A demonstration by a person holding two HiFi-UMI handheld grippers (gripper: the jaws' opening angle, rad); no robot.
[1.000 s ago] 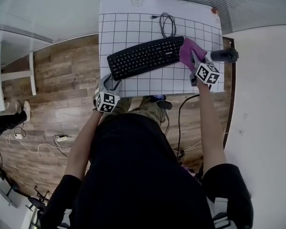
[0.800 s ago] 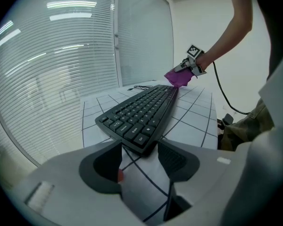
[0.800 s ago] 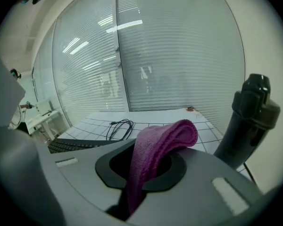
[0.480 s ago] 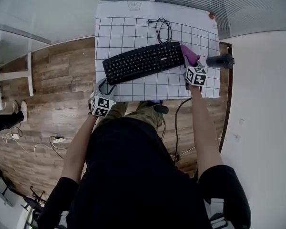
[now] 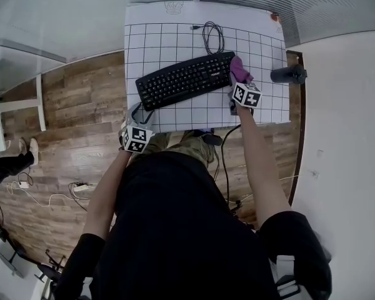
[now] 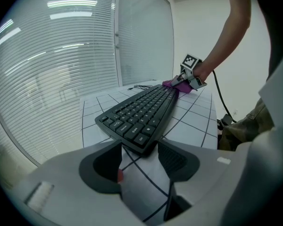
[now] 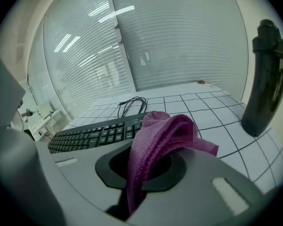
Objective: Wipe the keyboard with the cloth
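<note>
The magenta terry cloth [image 7: 165, 131] is clamped between the jaws of the right gripper [image 7: 146, 168] and protrudes, bunched, ahead of the jaw tips. The black full-size keyboard [image 7: 94, 135] lies ahead and to the left of this gripper on the white gridded desk [image 5: 262, 49]. The cloth is at the keyboard's right end; contact with the keys cannot be confirmed.

The step in hand is judged to be the start of a wiping stroke. The right gripper should be lowered until only the cloth fold bears on the key tops, never the jaw tips. The stroke should then be drawn leftward along the rows under light pressure.

The left gripper [image 6: 139, 161] is released and empty, with the keyboard's left end just ahead of it; the keyboard may be braced there against sliding. The dark bottle [image 7: 266, 79], to the right of the right gripper, should be avoided.
</note>
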